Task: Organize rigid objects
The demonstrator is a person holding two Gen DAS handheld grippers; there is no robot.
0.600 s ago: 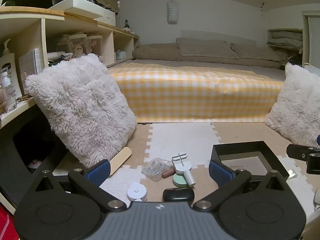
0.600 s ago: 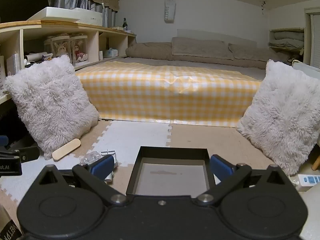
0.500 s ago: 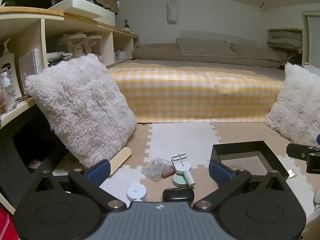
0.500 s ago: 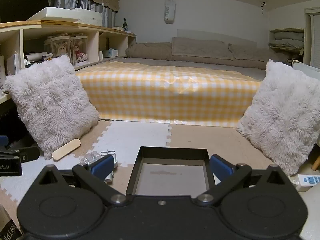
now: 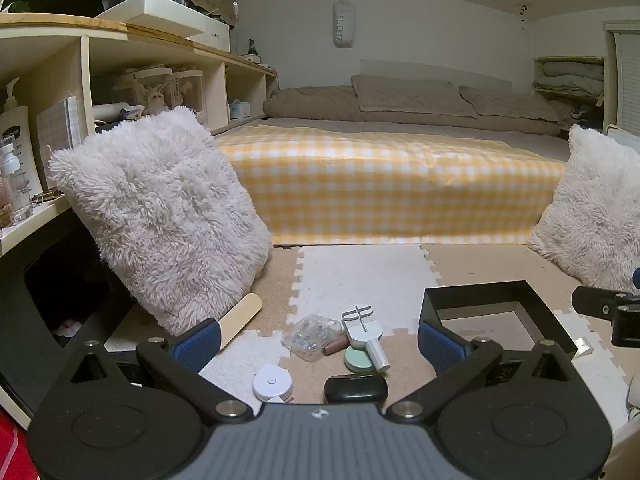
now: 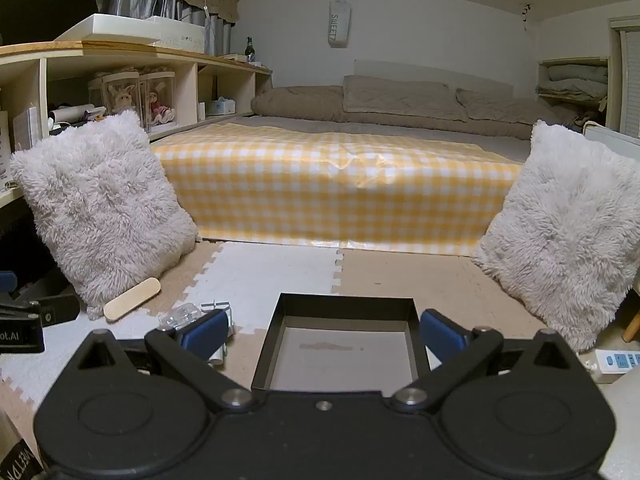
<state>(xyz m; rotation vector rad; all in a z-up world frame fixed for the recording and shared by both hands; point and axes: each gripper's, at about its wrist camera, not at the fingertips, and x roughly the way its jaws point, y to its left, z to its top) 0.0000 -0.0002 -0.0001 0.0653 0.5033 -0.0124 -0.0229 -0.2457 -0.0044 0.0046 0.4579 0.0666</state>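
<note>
nothing has moved since earlier: both wide-open, empty claws, left claw [image 5: 318, 338] and right claw [image 6: 322, 330], hover; the square black tray [image 6: 340, 356] is unfilled, so sorting has not begun.

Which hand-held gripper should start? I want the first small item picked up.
Probably the left hand-held gripper: it is open over the small items. The right hand-held gripper faces the black tray.

Black square tray [image 6: 345, 307], shallow, upright on foam floor mat, interior bare. Left of tray, loose cluster on mat: clear plastic case [image 5: 310, 332] holding small parts; white metal tool [image 5: 362, 325]; brown tube [image 5: 336, 345]; green round compact [image 5: 357, 358] under white cylinder [image 5: 378, 354]; white round tape measure [image 5: 272, 382]; black oval case [image 5: 355, 388]. Wooden stick [image 5: 240, 319] flat beside fluffy cushion.
</note>
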